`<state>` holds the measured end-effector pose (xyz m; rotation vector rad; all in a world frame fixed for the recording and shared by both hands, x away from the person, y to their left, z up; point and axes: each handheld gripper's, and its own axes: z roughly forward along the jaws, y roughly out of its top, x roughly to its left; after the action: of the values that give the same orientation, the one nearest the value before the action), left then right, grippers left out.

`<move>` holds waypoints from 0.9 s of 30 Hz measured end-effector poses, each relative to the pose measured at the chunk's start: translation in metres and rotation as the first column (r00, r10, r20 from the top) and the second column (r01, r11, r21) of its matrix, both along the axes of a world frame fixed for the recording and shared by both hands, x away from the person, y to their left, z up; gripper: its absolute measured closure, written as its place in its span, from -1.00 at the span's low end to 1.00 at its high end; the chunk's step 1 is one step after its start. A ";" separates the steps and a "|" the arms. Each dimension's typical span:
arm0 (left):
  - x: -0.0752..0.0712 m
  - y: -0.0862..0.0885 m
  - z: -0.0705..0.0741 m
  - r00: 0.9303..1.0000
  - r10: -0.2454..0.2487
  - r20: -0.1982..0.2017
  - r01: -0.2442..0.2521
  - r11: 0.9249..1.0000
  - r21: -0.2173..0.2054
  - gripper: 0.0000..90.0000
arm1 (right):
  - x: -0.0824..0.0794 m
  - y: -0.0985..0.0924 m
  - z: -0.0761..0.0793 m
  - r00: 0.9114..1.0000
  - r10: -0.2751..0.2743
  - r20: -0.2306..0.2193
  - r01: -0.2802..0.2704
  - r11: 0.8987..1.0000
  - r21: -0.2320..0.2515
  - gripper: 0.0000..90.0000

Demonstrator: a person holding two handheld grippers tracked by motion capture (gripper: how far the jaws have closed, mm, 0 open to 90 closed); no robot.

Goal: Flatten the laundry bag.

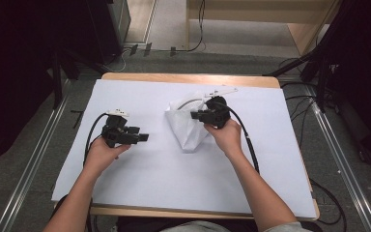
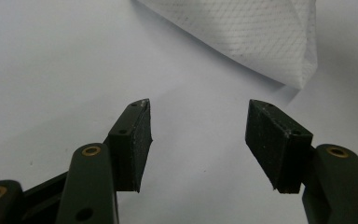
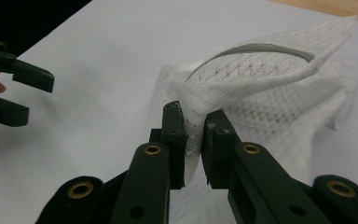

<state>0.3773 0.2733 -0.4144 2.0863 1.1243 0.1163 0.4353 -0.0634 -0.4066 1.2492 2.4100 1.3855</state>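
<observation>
High view: the white cloth (image 1: 188, 126) sits mid-frame on the white sheet (image 1: 140, 179) over the wooden table (image 1: 188, 77), with lots of bare sheet around it. The right gripper (image 1: 200, 115) is at its top edge; the left gripper (image 1: 144, 137) is off to the left.

Left gripper view: jaws spread wide, nothing between them, the cloth's corner (image 2: 279, 42) upper right.

Right gripper view: jaws pinched tight on a bunched cloth fold (image 3: 193, 119), lifting it off the sheet.

R hand-held gripper (image 3: 195, 140) jaws pinch a fold of white mesh cloth (image 3: 270, 88), rest of cloth spread toward 2 o'clock on white tabletop (image 3: 98, 70). L hand-held gripper (image 3: 25, 93) at 9 o'clock, jaws apart.
</observation>
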 end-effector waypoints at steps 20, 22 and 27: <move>-0.003 0.032 0.002 0.996 0.085 0.005 -0.085 0.996 -0.022 -0.07 | -0.010 0.070 -0.006 0.989 0.148 -0.005 -0.148 0.989 -0.027 0.74; -0.003 0.035 0.002 0.996 0.092 0.001 -0.092 0.995 -0.024 -0.07 | -0.010 0.076 -0.008 0.988 0.155 -0.008 -0.155 0.988 -0.026 0.73; -0.002 0.042 0.002 0.994 0.107 -0.005 -0.107 0.994 -0.033 -0.07 | -0.012 0.088 -0.016 0.984 0.175 -0.022 -0.176 0.984 -0.029 0.71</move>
<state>0.3750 0.3153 -0.4127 1.9980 1.2319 0.1454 0.4233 0.0243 -0.4226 1.0700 2.5990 1.3782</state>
